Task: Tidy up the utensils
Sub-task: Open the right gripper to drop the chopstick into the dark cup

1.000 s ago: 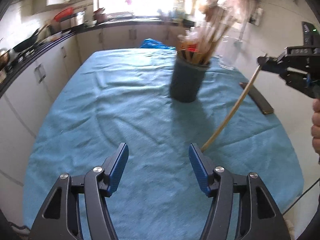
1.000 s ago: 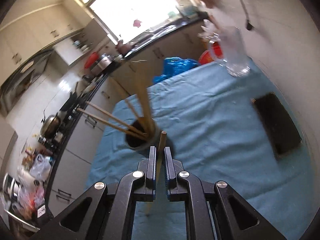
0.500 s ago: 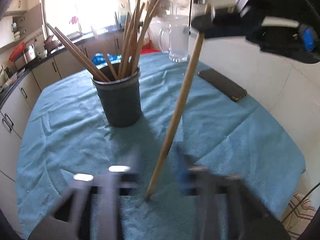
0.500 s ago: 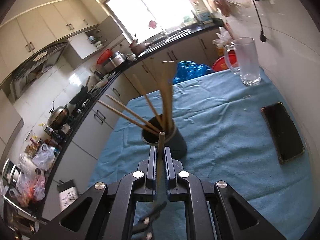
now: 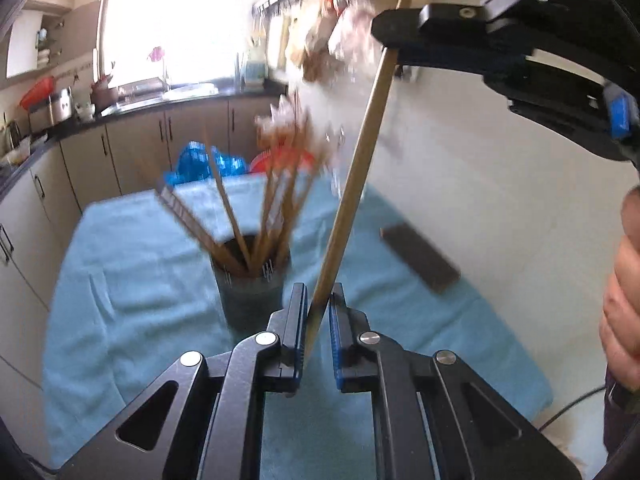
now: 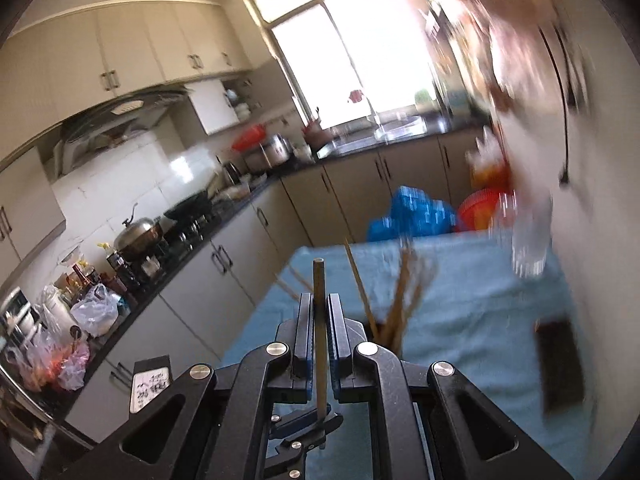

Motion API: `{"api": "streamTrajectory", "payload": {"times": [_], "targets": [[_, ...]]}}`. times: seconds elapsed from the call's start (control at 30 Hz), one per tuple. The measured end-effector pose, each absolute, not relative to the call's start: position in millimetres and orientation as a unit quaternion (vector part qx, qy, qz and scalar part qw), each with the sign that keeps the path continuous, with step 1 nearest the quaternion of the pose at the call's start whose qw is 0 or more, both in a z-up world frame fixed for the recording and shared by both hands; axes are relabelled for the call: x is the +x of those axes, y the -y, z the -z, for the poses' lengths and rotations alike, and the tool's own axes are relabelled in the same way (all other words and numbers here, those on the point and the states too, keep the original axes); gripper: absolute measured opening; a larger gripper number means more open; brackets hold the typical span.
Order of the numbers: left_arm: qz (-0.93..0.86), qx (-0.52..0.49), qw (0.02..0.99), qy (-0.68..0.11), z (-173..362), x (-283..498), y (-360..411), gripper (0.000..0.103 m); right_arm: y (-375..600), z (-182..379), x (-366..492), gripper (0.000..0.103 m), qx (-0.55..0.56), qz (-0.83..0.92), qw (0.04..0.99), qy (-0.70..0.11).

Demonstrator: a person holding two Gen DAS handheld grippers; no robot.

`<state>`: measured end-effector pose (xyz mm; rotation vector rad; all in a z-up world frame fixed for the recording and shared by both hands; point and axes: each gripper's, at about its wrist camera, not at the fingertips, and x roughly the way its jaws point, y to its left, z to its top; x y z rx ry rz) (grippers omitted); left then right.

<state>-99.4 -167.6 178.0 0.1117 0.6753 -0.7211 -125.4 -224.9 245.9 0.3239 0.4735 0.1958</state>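
A long wooden stick (image 5: 352, 184) stands nearly upright over the table. My left gripper (image 5: 318, 320) is shut on its lower end. My right gripper (image 6: 319, 320) is shut on its upper end (image 6: 319, 300); that gripper also shows at the top right of the left wrist view (image 5: 404, 36). Behind the stick a dark round holder (image 5: 250, 292) stands on the blue cloth (image 5: 120, 280) with several wooden sticks (image 5: 276, 200) fanned out in it. The holder's sticks also show in the right wrist view (image 6: 404, 296).
A black phone (image 5: 420, 258) lies on the cloth at the right, near the white wall. A clear glass mug (image 6: 528, 236) stands at the far right corner. Kitchen cabinets and a counter run along the left and back. A person's hand (image 5: 622, 300) is at the right edge.
My left gripper was open, then moved in and closed on the stick's lower end. My right gripper lifted the stick from slanted to nearly upright, close to the holder.
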Motion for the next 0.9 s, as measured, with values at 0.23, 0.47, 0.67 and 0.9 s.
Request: {"api": "streamTrajectory", "payload": {"times": [0.23,0.47,0.67,0.9], "targets": [[0.343,0.028,0.892,-0.293,-220.9,-51.2,188.2,0.01,203.1,-297.0,-104.9,0.008,0.099,-0.079,0.973,-0.193],[0.329,0.023,0.89,-0.313,-212.7,-18.2,201.9,0.011,213.4,-290.1,-73.6,0.009,0.108,-0.061,0.972,-0.2],[0.303,0.01,0.893,-0.333,-189.8,0.9,202.7,0.012,232.1,-264.3,-51.5,0.008,0.136,-0.059,0.964,-0.219],[0.29,-0.01,0.893,-0.344,-176.3,13.0,188.3,0.026,240.4,-237.1,-31.5,0.008,0.153,-0.053,0.955,-0.248]]}}
